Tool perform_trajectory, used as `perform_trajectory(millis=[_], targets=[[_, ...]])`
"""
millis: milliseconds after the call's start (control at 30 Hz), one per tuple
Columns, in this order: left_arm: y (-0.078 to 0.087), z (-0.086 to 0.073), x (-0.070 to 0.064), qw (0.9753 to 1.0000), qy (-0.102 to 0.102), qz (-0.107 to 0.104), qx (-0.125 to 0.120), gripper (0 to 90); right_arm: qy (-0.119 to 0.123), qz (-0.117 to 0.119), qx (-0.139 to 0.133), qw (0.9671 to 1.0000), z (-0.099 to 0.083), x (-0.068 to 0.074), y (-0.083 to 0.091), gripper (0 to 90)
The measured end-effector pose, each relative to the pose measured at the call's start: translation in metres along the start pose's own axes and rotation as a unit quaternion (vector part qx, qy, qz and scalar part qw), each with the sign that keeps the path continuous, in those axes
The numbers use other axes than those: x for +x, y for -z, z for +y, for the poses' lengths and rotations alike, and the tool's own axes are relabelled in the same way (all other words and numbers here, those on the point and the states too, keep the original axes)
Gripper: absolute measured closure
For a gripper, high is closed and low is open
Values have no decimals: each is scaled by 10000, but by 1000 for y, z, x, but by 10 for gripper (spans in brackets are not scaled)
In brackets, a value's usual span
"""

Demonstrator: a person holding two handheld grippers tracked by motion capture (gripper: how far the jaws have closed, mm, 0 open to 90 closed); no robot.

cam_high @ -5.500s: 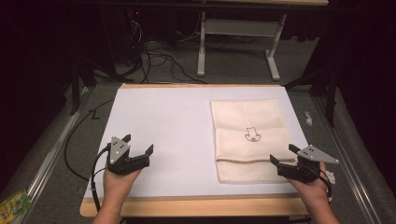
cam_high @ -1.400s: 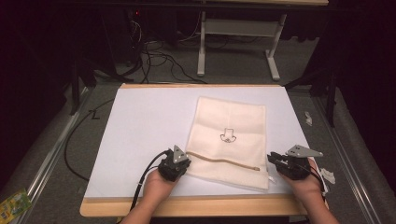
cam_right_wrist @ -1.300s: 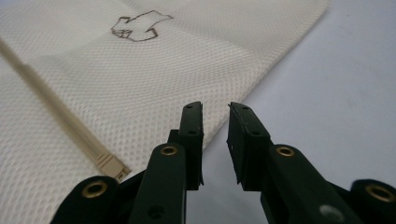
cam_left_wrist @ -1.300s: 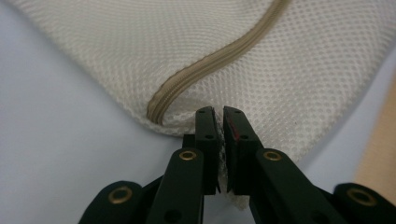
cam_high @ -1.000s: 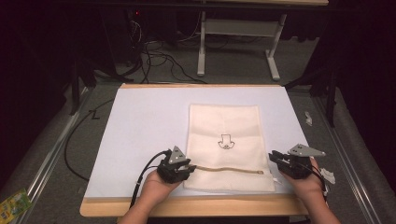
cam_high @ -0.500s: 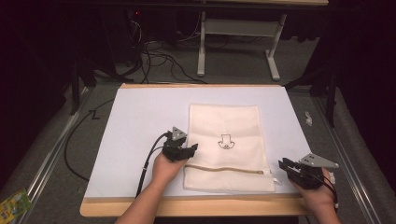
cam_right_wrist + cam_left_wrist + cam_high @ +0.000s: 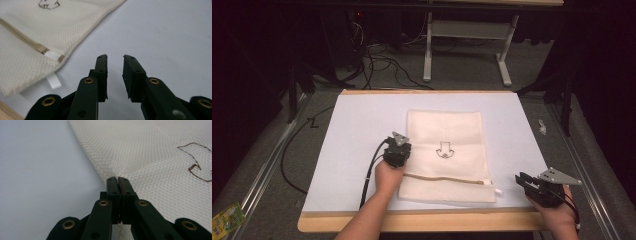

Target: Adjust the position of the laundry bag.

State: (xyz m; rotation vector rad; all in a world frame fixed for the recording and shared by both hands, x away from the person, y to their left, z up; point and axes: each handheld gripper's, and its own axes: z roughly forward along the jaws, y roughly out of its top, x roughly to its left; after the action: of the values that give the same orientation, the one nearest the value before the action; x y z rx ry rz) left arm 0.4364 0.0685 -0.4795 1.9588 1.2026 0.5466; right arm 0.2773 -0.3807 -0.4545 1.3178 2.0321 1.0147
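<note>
Left tongs (image 7: 117, 180) pinch cream mesh zip bag's (image 7: 447, 135) left edge, long axis front-to-back; right tongs (image 7: 115, 61) spread, off to bag's right.

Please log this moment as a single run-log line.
left gripper: shut on mesh laundry bag left edge | right gripper: open, off bag | bag: flat on white mat

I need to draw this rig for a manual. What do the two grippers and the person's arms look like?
Both grippers, left and right, are black, each with two flat rectangular jaws on link arms with brass-coloured rivets. Each carries a grey triangular plate on top. A black cable trails from the left one, another from the right. The forearms are bare, with no sleeves or gloves in sight.
</note>
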Motion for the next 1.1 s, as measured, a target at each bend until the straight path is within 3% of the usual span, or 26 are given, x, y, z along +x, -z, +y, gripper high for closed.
perform_trajectory(millis=[33,100,133,233,333,433,533,600,667,867,1100], targets=[[2,-4,9,9999,155,44,4,888,24,35,9,10000,2,2,-2,745],[9,-8,22,9989,430,-178,31,885,79,108,25,9999,6,5,-9,744],[13,-12,21,9993,287,-225,-34,838,135,196,48,9997,12,9,-17,736],[17,-14,20,9996,158,-192,-101,581,231,303,55,9993,18,14,-25,718],[34,-20,21,9994,58,-83,-341,469,347,469,48,9983,28,25,-39,676],[43,-23,21,9993,29,-56,-369,446,319,539,68,9980,33,30,-46,618],[70,-29,11,9979,-138,-200,-603,396,170,803,105,9966,40,36,-59,588],[76,-30,8,9972,-226,-259,-662,385,114,853,146,9962,41,39,-62,582],[88,-33,2,9942,-443,-483,-851,424,-23,1013,278,9945,45,45,-71,573],[85,-31,3,9928,-463,-628,-905,427,-19,1011,447,9939,44,53,-76,595],[92,-23,2,9911,-541,-810,-909,458,-59,761,635,9951,33,60,-73,584]])
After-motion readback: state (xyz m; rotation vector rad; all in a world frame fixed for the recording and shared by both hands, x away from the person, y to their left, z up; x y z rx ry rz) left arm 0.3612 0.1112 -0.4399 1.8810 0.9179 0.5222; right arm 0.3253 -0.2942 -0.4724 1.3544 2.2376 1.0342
